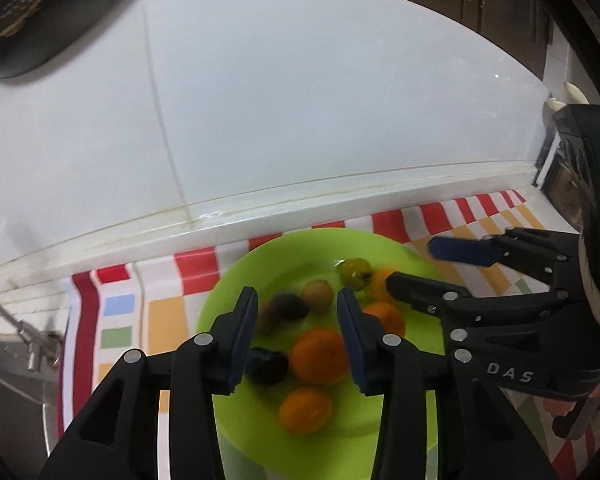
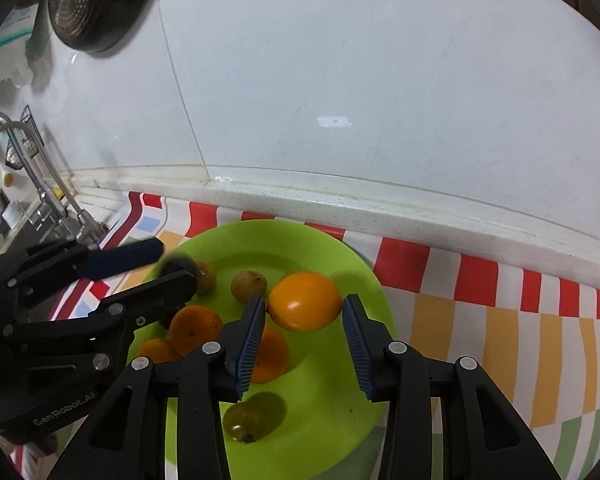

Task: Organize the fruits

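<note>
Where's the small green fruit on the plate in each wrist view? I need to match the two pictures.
Left wrist view: green fruit sits far on the green plate, right of centre, beside the right gripper.
Right wrist view: same fruit lies near, low and centre-left, below the left finger.
Shared landmark: the green plate.

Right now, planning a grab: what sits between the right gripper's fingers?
In the right wrist view, the right gripper is open, with only the big orange between its fingers, untouched.

Fruits (image 2: 304,301) lie on a plate (image 2: 340,432) upon a cloth (image 2: 500,320) before the wall (image 2: 380,80)
</note>
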### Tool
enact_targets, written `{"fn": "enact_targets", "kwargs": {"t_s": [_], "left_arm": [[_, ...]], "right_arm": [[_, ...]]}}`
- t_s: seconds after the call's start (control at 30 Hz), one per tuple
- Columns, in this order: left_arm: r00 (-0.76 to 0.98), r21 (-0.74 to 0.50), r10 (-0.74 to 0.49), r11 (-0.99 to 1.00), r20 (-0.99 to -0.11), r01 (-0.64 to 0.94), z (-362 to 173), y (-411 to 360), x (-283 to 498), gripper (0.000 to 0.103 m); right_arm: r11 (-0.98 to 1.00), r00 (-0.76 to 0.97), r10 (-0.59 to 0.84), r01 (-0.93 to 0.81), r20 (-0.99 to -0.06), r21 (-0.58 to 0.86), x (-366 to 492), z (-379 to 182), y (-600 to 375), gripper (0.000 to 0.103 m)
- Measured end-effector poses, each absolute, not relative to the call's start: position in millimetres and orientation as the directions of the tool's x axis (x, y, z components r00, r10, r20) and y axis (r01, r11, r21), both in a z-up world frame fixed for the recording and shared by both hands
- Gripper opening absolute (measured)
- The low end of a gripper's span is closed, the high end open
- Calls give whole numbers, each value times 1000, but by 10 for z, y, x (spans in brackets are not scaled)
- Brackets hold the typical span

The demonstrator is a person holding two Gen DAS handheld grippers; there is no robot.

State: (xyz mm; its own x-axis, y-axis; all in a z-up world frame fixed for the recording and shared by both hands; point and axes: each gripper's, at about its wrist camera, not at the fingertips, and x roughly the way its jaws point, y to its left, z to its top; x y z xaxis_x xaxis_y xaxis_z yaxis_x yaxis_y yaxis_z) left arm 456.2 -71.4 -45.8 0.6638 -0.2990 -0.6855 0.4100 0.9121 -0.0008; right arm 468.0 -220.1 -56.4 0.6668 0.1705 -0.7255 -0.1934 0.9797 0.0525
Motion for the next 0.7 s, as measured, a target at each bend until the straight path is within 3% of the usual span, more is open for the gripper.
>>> {"fn": "enact_targets", "kwargs": {"t_s": [0.23, 0.43, 0.53, 0.7], "left_arm": [[710, 47, -196, 951, -676, 307, -333, -503, 4202, 50], [763, 86, -137, 966, -631, 244, -148, -375, 3723, 65], [795, 95, -122, 971, -594, 220, -33, -278, 3473, 71], [818, 104, -150, 963, -556, 248, 100, -173, 3138, 77]], "right_arm": [[988, 700, 133, -147, -702, 40, 4413, -424, -2212, 52], [992, 750, 121, -105, -651, 63, 3950, -234, -2176, 53], [995, 776, 98, -77, -623, 61, 3695, -146, -2119, 62], [998, 806, 52, -19, -590, 63, 3234, -16, -2058, 63]]}}
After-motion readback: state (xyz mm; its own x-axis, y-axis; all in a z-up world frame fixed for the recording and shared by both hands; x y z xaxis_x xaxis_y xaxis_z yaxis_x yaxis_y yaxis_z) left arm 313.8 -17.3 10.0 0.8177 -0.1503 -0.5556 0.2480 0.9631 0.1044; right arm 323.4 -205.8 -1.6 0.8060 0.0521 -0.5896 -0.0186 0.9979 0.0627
